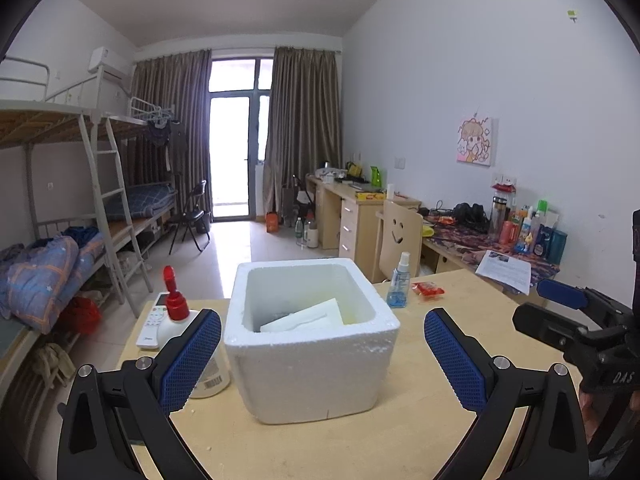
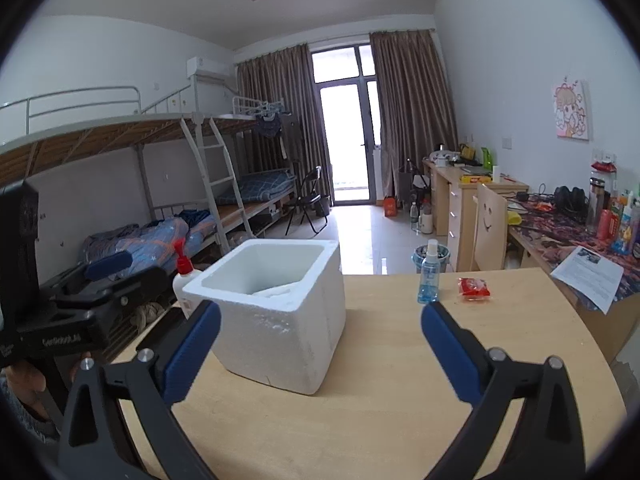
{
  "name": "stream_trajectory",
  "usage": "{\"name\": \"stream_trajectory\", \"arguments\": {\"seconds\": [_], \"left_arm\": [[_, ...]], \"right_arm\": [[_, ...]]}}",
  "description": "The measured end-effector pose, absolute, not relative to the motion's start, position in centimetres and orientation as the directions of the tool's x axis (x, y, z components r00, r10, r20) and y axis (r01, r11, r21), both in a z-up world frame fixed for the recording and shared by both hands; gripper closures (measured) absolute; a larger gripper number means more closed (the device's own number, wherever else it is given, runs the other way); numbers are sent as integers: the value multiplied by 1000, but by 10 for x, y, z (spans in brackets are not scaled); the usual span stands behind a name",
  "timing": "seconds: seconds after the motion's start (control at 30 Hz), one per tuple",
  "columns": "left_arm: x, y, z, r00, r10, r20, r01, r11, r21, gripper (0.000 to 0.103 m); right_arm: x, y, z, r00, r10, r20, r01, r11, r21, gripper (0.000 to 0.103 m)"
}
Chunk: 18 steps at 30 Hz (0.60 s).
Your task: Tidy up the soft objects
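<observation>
Both jaws stand apart and empty: left hand-held gripper (image 1: pixel 322 354), right hand-held gripper (image 2: pixel 320 346). White soft pack (image 1: pixel 306 316) lies inside the foam box (image 1: pixel 312 372) mid-frame; reaching for the red packet (image 2: pixel 474 289) could topple the spray bottle (image 2: pixel 428 276) beside it

White walls enclose a pale tiled floor (image 1: pixel 232 240). Metal bunk beds (image 1: pixel 72 184) line the left; light wooden desks (image 1: pixel 352 208) line the right. Daylight enters a glass balcony door (image 1: pixel 234 132) between brown curtains (image 1: pixel 304 128).

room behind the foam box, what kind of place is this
Most likely a shared student dorm room. Metal bunk beds with a ladder and bedding line one wall, wooden study desks cluttered with bottles and headphones line the other, and a curtained balcony door closes the far end.
</observation>
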<state>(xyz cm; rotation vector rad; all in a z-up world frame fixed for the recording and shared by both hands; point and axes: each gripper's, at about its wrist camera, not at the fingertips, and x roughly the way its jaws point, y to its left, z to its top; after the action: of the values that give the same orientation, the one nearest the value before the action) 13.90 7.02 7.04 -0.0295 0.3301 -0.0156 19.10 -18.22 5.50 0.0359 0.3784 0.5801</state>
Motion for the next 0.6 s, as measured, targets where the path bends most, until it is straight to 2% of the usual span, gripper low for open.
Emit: {"name": "stream_trajectory", "arguments": {"seconds": [0.6], "left_arm": [[76, 47, 70, 958, -49, -283, 37, 998, -47, 1]], "right_arm": [[139, -202, 62, 790, 534, -303, -529, 842, 106, 1]]}}
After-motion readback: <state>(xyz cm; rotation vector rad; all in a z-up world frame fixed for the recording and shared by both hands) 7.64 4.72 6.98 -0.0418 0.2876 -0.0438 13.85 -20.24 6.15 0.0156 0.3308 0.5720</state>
